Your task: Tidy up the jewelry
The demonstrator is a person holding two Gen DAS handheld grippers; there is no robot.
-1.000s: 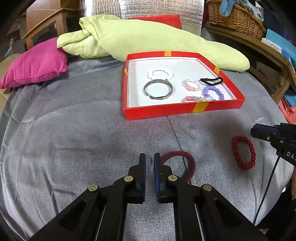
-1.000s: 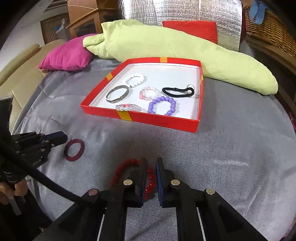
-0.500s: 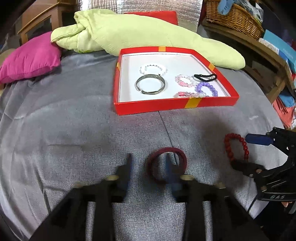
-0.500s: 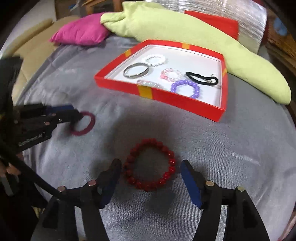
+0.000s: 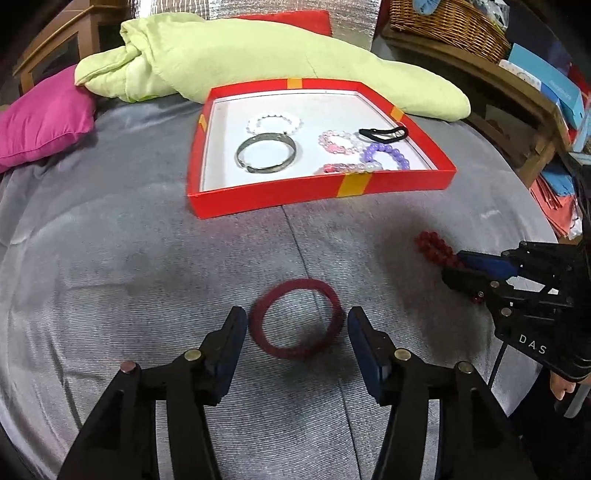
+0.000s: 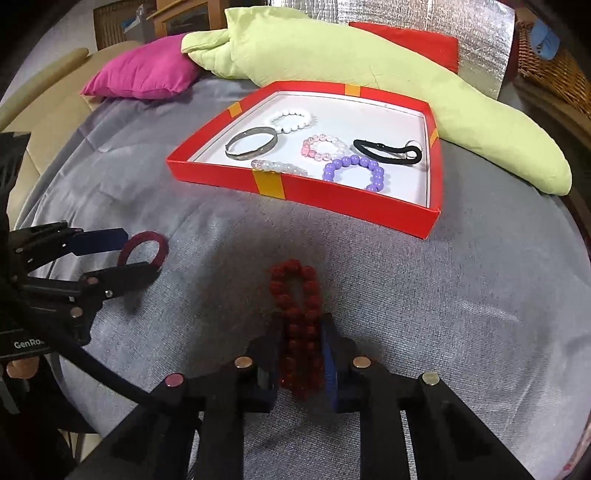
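Both sets of jaws are moving as I watch. On my left gripper (image 5: 297, 328) they are opening, spread to either side of the maroon ring (image 5: 295, 318), which lies flat on the grey cloth (image 5: 110, 266) between the fingertips; I see no pad pressing on it, though the right finger sits very near its edge. On my right gripper (image 6: 300, 345) they are closing on the red bead bracelet (image 6: 295, 295), which is squeezed into a long narrow loop between the blue pads, its far end sticking out ahead of the fingertips onto the cloth.

From the left wrist camera I see the right gripper off to the right with the red beads bunched at its tips. From the right wrist camera the left gripper sits at the left edge with the ring between its fingers.

Further back on the cloth stands the red tray (image 5: 317, 194) with yellow bands. Inside it I count a silver bangle (image 5: 265, 153), a white bead bracelet (image 5: 274, 123), a pink bead bracelet (image 5: 338, 142), a purple bead bracelet (image 6: 354, 172), a pale clear bracelet (image 6: 279, 167) against the near wall, and a black hair tie (image 6: 388, 151).

Behind the tray lie a light green quilt (image 5: 258, 55) and a magenta cushion (image 5: 40, 122). A wicker basket (image 5: 443, 22) stands at the upper right of the left view.
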